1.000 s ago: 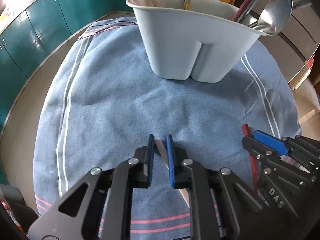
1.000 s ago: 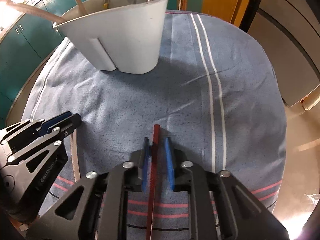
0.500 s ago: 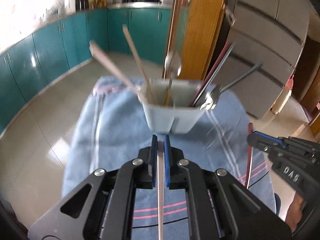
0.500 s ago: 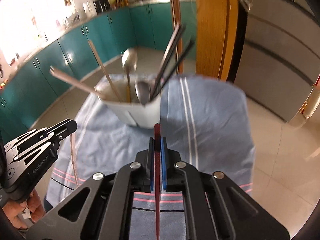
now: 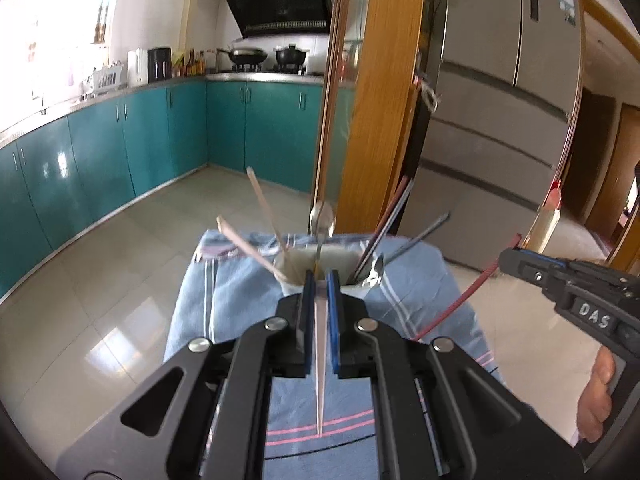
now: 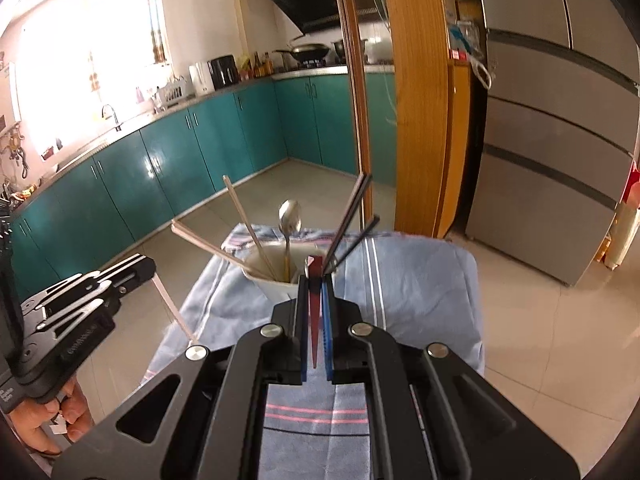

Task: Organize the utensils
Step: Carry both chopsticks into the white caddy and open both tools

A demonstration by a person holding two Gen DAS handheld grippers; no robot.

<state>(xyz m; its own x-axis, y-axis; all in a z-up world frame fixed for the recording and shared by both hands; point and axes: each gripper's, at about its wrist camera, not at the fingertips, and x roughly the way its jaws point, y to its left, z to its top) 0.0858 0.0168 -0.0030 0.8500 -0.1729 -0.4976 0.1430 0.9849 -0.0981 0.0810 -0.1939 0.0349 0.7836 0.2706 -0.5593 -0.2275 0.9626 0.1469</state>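
Chopsticks, one per claw: left claw (image 5: 320,292) clamped on pale wooden chopstick (image 5: 320,360), right claw (image 6: 315,292) clamped on dark red chopstick (image 6: 315,312). Both claws now raised higher and pulled farther back than half second ago; white plastic utensil holder (image 6: 276,286) sits smaller, straight ahead of each claw. Holder carries pale chopsticks, metal spoon (image 6: 289,216), dark chopsticks (image 6: 348,220) leaning outward. Blue striped cloth (image 6: 400,280) covers counter below. Teal cabinets (image 5: 140,140), steel fridge (image 6: 560,120) beyond. Nothing between claws and holder.

A blue striped cloth (image 5: 224,304) bears 1 white utensil holder (image 6: 276,286).
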